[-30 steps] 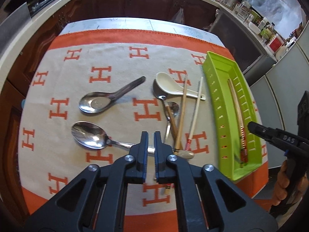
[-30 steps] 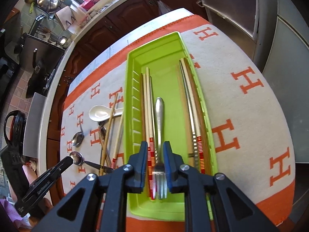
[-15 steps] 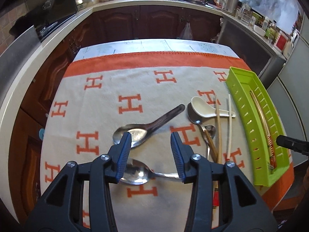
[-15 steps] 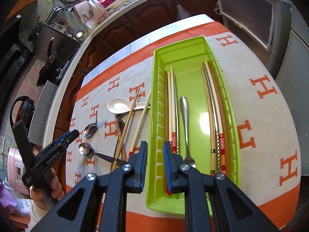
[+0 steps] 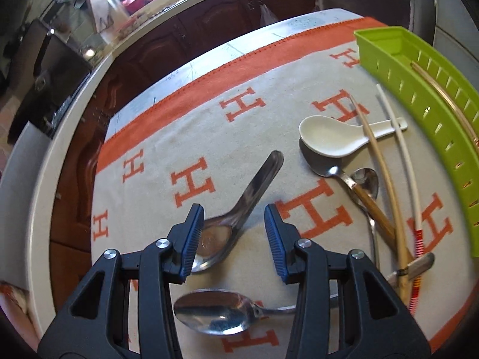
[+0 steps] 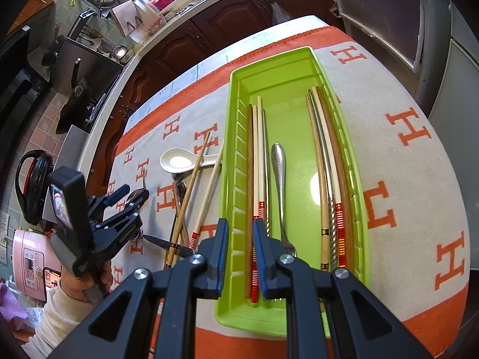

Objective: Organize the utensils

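My left gripper (image 5: pixel 233 214) stands open just above the short, wide-handled metal spoon (image 5: pixel 263 173), whose bowl lies between its blue pads. A large metal spoon (image 5: pixel 215 314) lies nearer, under the fingers. To the right lie a white ceramic spoon (image 5: pixel 329 136), two smaller spoons (image 5: pixel 365 179) and two loose chopsticks (image 5: pixel 404 155). The green tray (image 6: pixel 269 70) holds a fork (image 6: pixel 280 173) and chopsticks (image 6: pixel 257 155) along both walls. Over the tray's near left corner my right gripper (image 6: pixel 240 224) hovers with jaws slightly apart, holding nothing. The left gripper (image 6: pixel 136 193) also shows there.
An off-white blanket (image 5: pixel 167 149) with orange H marks covers the table; its left edge drops off near the dark cabinets (image 5: pixel 209 24). A pink cooker (image 6: pixel 30 260) and a black kettle (image 6: pixel 33 185) stand at the left. A sleeved hand (image 6: pixel 74 293) holds the left gripper.
The left gripper's jaws have opened from nearly shut; it has rolled, dropped and moved over the short spoon. The right gripper has hardly moved; the fork now lies right of its jaws.
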